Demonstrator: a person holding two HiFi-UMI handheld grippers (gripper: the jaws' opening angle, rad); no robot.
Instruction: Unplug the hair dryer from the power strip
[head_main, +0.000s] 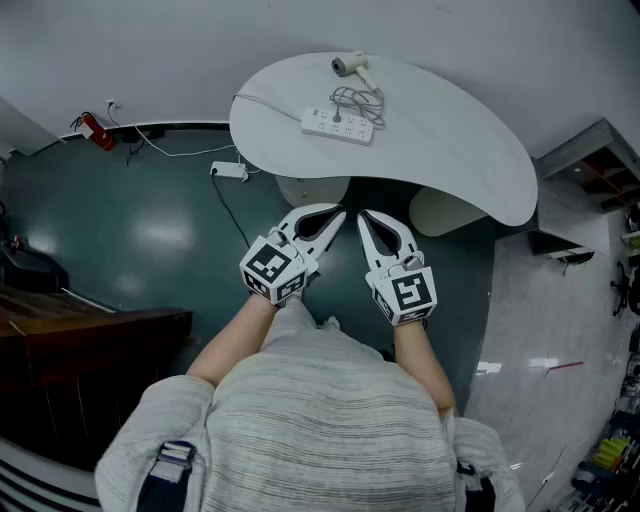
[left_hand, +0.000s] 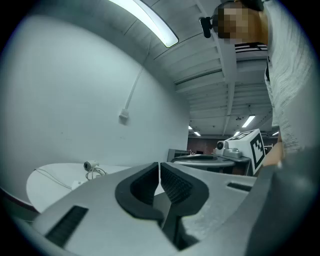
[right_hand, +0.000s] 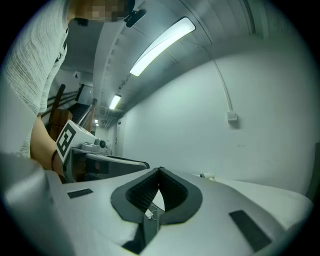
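- Left gripper (head_main: 336, 213): jaws closed tip to tip, nothing between them.
- Right gripper (head_main: 366, 216): same, jaws together and empty.
- Both are held level, side by side, short of the white table (head_main: 470, 150).
- Hair dryer (head_main: 350, 66) lies at the table's far edge, well clear of both grippers.
- Its coiled cord (head_main: 358, 100) lies against the power strip (head_main: 338, 126).

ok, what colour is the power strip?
White. The power strip shows best in the head view.
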